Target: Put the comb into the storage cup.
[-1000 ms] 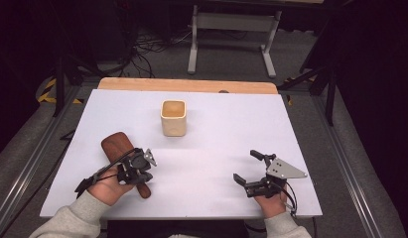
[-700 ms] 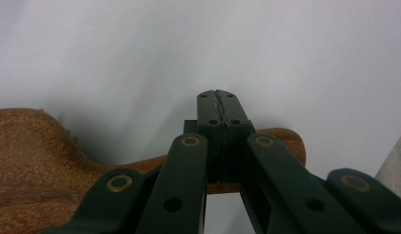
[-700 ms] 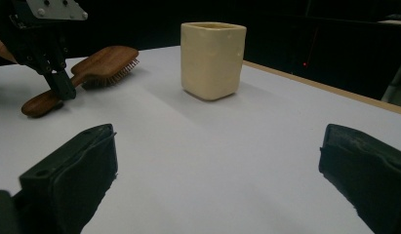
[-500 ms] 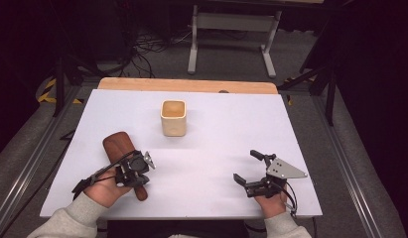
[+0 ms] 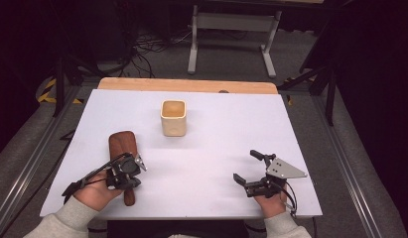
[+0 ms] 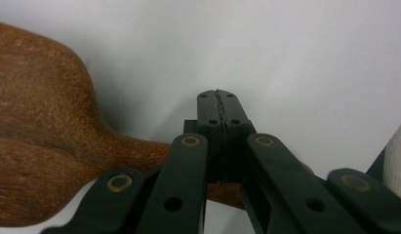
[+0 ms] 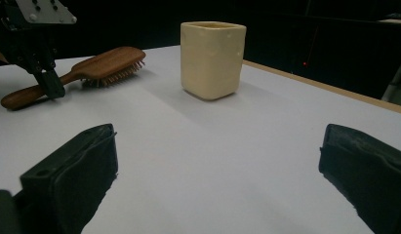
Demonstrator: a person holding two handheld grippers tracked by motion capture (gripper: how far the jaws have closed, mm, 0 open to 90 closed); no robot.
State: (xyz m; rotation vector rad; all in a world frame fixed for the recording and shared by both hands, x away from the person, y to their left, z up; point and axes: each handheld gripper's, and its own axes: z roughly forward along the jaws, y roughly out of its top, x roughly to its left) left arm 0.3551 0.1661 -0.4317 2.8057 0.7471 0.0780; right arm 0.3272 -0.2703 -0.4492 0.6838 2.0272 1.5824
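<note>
Brush point(image 5: 123, 148) lies bristles-down on the white table point(image 5: 216, 148), near the left front, handle toward the person. Cup point(image 5: 173, 117) stands upright mid-table toward the far side, well apart from the brush.

Left gripper point(image 5: 138, 162) is down over the brush handle. In the left gripper view its jaws meet tip to tip, pressed together, with the handle point(image 6: 139, 146) passing under them, not between them. So nothing is clamped; the brush looks unlifted. My reading: the grasp is not yet made. The jaws would need to part and settle astride the handle before any lift.

Right gripper point(image 5: 248, 166) rests near the right front edge, jaws spread wide, nothing between them; it faces the cup.

Room: broad bare surface between brush and cup, and from cup to the right gripper. Brush handle end sits close to the front edge point(image 5: 181, 216); a pull toward the person risks dragging it off. Left edge is also near.
</note>
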